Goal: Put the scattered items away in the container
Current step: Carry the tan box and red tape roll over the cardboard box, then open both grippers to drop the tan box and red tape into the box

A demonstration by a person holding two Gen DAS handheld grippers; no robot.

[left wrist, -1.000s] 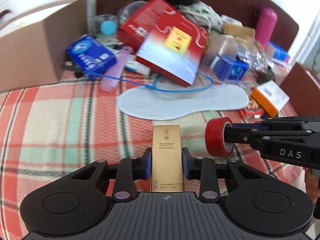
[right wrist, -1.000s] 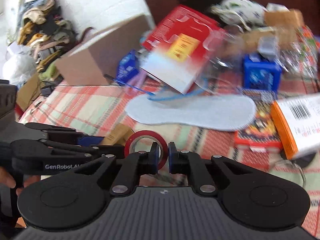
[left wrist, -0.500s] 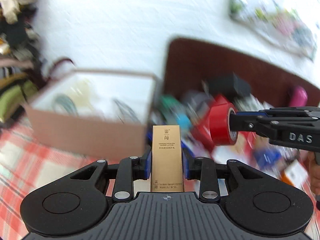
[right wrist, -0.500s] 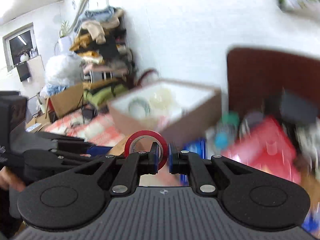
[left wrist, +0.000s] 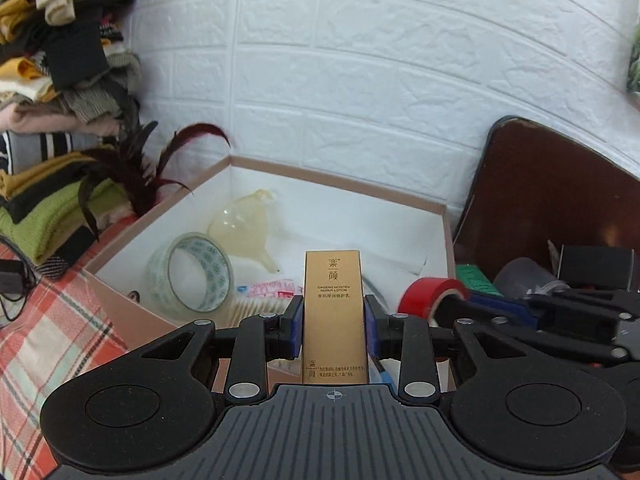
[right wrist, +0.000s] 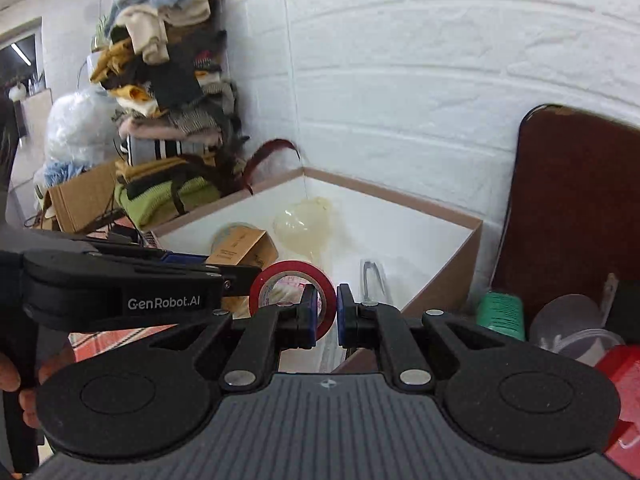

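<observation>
Nearest in the left wrist view, left gripper [left wrist: 333, 330] with jaws clamped on an upright gold lotion box [left wrist: 334, 312], held over the near edge of the open cardboard box [left wrist: 340, 184]. Just to the right, right gripper [right wrist: 325, 314] with jaws pinched on the rim of a red tape roll [right wrist: 292, 292], also poised at the box's near edge, beside the gold carton. Down inside on the white floor: a clear tape roll [left wrist: 190, 274] leaning at the left wall, a pale translucent funnel [left wrist: 244, 232] behind it, a pink-printed packet [left wrist: 272, 289] near the front. Under the box, a checked cloth [left wrist: 52, 340]. Beyond, piled clothes [left wrist: 52, 92] to the left, white brick wall [left wrist: 360, 80] behind, dark wooden board [left wrist: 552, 208] to the right
</observation>
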